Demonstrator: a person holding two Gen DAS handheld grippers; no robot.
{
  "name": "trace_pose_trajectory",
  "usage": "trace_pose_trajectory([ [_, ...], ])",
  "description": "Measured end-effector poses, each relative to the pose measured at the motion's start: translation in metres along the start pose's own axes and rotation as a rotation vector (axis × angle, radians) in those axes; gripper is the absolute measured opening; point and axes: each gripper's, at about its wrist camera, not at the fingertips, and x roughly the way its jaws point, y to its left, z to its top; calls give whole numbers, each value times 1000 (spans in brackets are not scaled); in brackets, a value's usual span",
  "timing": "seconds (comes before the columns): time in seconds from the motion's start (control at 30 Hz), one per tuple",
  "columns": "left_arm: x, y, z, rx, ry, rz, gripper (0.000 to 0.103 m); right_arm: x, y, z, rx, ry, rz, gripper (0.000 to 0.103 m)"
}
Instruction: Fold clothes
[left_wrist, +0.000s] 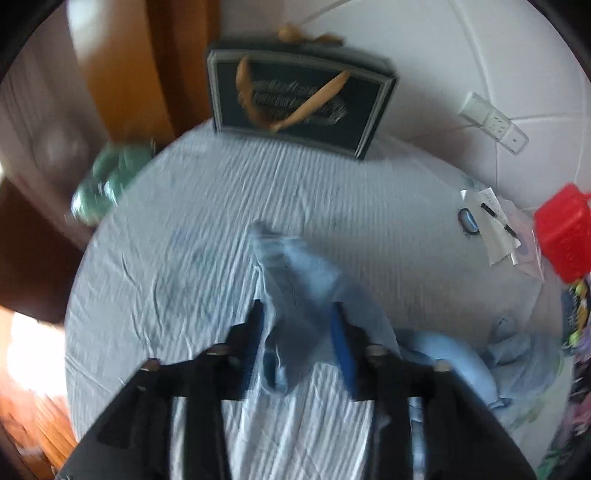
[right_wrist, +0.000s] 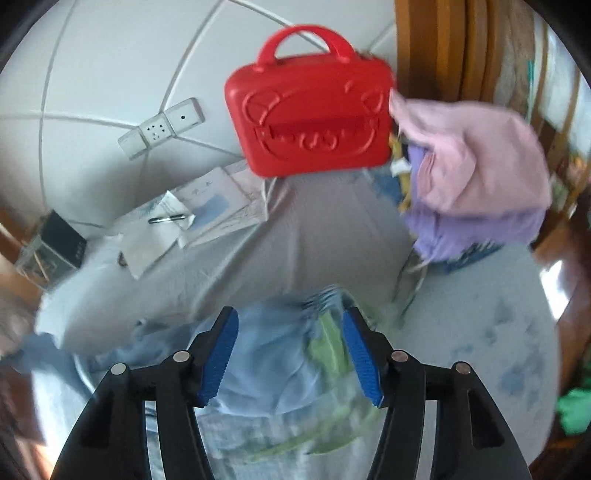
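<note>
Left tool (left_wrist: 299, 314): jaws set narrow with a light blue garment (left_wrist: 295, 266) between the 2 blue pads; blurred, so cannot tell if it is actually gripped. The garment's far end lies on the pale blue sheet-covered surface (left_wrist: 166, 258). Right tool (right_wrist: 290, 325): jaws wide, hovering over bunched blue-and-green cloth (right_wrist: 288, 365) at the near edge, nothing held. Far centre, red case (right_wrist: 310, 107); right of it, pink and purple clothes pile (right_wrist: 476, 184). Far left, papers with pen (right_wrist: 168, 218). Dark framed box (left_wrist: 299, 103) far in left view.
</note>
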Motion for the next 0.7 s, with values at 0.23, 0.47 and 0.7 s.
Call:
trace_pose_trajectory([
  [0.23,21,14,-12,0,43,6,70,42,-21,-9,122,125,-2,82],
  [0.47,70,-8,-17,52,123,32,70,70,-29,-8,205,197,61,46],
  [0.7,124,-22,-31,138,205,95,70,105,-47,-3,305,250,29,60],
])
